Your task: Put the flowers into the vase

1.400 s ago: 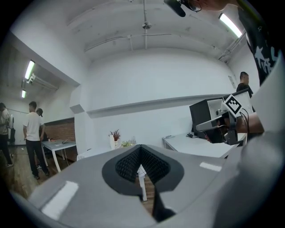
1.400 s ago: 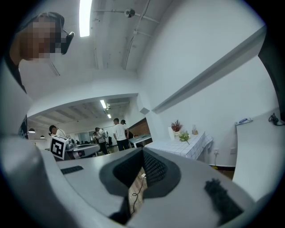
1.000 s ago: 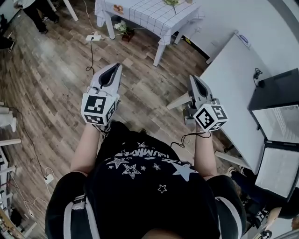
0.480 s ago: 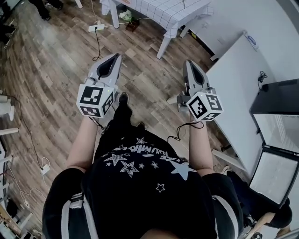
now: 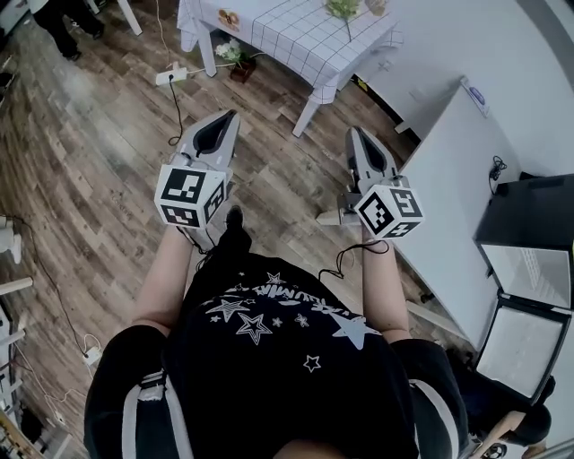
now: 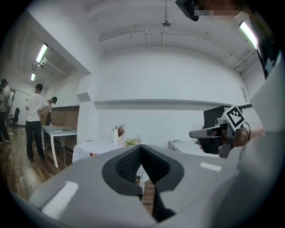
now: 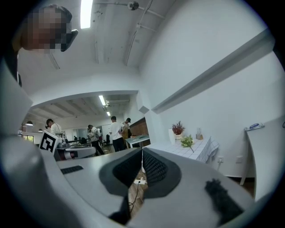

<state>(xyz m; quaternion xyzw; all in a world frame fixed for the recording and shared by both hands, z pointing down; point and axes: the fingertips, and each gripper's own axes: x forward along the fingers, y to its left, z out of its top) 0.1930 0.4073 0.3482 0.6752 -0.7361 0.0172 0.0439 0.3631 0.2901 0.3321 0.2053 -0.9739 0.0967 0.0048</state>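
A table with a checked cloth [image 5: 296,40] stands ahead across the wooden floor. On it lies a green sprig of flowers [image 5: 343,9] [image 7: 187,142] [image 6: 130,142]. A white vase [image 7: 172,136] [image 6: 115,135] holding dried reddish stems stands beside the sprig. My left gripper [image 5: 230,117] [image 6: 140,146] is held level in the air, pointing at the table, shut and empty. My right gripper [image 5: 352,134] [image 7: 142,151] is level beside it, also shut with nothing in it. Both are well short of the table.
A white desk [image 5: 448,170] with a dark monitor [image 5: 529,211] runs along the right. A power strip and cable [image 5: 170,77] lie on the floor, and potted flowers [image 5: 233,56] sit under the checked table. People [image 6: 34,120] stand at the far left.
Both grippers have been carried forward towards the checked table, which now looks nearer and larger. Their jaws have stayed shut.
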